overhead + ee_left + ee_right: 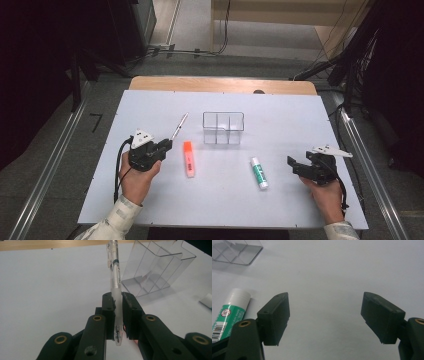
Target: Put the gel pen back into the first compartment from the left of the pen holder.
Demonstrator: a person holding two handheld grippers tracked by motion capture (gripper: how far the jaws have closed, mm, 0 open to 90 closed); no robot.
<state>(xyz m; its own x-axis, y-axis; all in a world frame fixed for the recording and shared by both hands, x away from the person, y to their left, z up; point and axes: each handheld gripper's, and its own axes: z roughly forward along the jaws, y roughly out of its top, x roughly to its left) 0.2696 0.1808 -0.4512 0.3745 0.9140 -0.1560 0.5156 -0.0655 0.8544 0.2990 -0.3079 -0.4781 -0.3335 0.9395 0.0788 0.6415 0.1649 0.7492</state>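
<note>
My left gripper (167, 145) (118, 308) is shut on a clear pen (115, 277) near its tip end; the pen (179, 125) runs away from the jaws toward the table's back. A clear plastic organizer (223, 128) (155, 267) with compartments stands at the table's middle, to the right of the pen. An orange highlighter (189, 158) lies just right of the left gripper. A green and white glue stick (259, 173) (229, 313) lies left of my right gripper (292, 165) (325, 317), which is open and holds nothing.
The white table top (100, 165) rests on a wooden table whose edge (220, 84) shows at the back. Metal rails run along both sides, and cables and dark equipment stand on the floor beyond.
</note>
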